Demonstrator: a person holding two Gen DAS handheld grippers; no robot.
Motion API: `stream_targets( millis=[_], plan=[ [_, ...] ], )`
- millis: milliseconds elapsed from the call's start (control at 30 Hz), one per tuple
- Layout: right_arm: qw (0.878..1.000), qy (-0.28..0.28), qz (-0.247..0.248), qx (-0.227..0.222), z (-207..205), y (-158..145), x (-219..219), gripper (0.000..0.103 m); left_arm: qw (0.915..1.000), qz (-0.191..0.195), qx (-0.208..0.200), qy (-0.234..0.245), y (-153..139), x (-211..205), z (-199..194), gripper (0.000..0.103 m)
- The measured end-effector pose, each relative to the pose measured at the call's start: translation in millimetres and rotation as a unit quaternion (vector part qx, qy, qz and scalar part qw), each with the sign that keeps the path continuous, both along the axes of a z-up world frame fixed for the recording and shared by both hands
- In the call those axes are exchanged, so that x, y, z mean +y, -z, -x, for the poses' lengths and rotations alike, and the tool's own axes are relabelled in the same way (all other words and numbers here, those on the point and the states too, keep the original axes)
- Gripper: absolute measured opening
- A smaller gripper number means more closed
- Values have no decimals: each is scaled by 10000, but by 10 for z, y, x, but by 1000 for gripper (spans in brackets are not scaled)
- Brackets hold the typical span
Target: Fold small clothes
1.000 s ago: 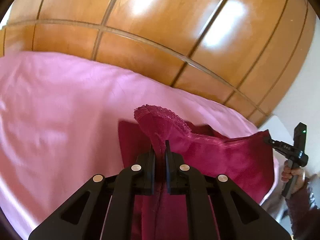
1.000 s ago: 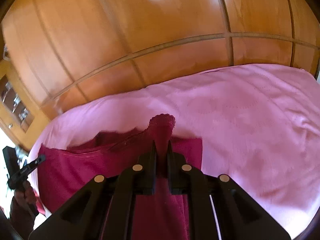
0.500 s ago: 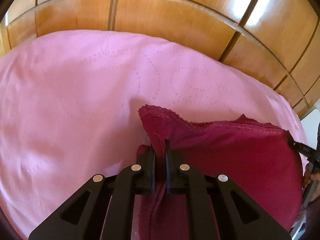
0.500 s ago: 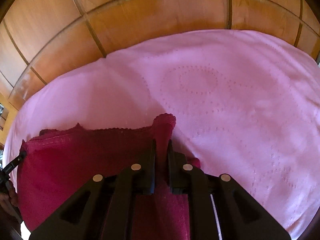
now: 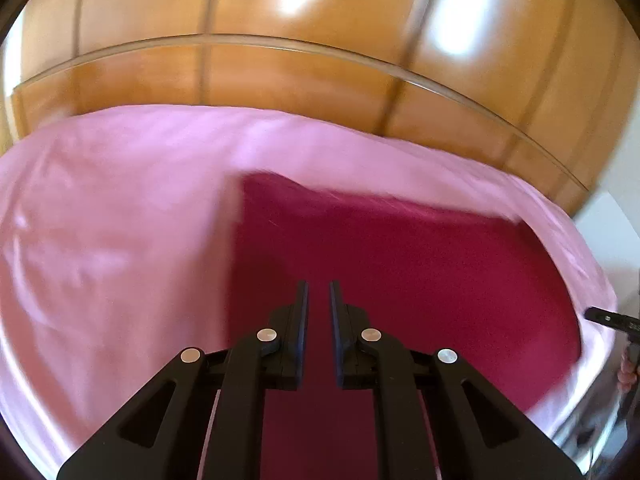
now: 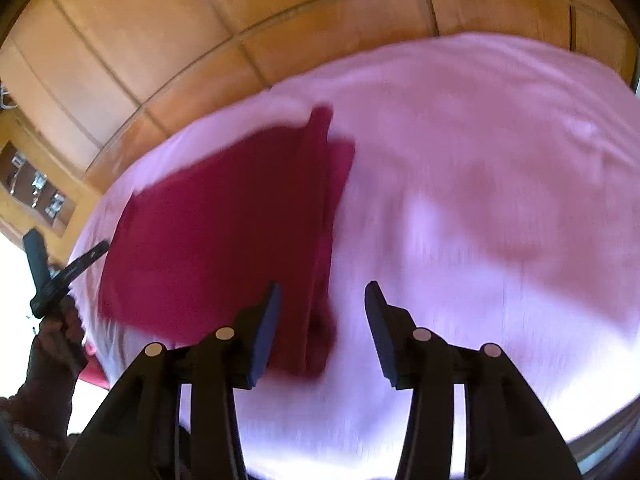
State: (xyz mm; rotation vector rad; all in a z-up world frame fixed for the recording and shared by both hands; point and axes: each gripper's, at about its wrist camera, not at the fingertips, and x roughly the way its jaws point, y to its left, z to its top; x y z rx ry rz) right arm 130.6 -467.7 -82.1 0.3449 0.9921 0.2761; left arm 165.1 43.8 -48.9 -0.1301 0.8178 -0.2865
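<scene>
A dark red garment (image 5: 400, 264) lies folded and flat on the pink bed sheet (image 5: 120, 208). It also shows in the right wrist view (image 6: 224, 232), with a folded edge along its right side. My left gripper (image 5: 318, 292) hovers over the garment's near part, jaws slightly apart and holding nothing. My right gripper (image 6: 322, 292) is wide open above the garment's near right edge, empty. The other gripper shows at each view's edge: the right one (image 5: 608, 316) and the left one (image 6: 60, 272).
A glossy wooden panelled wall (image 5: 320, 60) rises behind the bed. The pink sheet (image 6: 500, 200) spreads wide to the right of the garment. A shelf niche (image 6: 36, 188) sits at the far left in the right wrist view. Both views are motion-blurred.
Both grippers have let go of the lace-trimmed edge they held. The garment has dropped flat onto the sheet, and both grippers have drawn back and up.
</scene>
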Motion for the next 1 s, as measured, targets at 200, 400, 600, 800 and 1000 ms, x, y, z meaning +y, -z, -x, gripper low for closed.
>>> stream_targets(
  millis=[200,400,600,800,1000],
  plan=[
    [9996,-177,-171,125,159,244,168,38,9949,-498,-97,874,155,-542,345,8],
    [9982,-355,431,-198,201,9,240,6,9944,-652,5,835,272,-481,336,8],
    [9970,280,542,470,221,468,-36,0,9960,-346,153,808,394,-314,365,8],
    [9960,733,496,84,405,219,-119,31,9973,-36,223,692,251,-103,487,8],
    [9942,363,689,-747,282,-163,300,59,9989,382,215,-171,119,630,689,10]
  ],
)
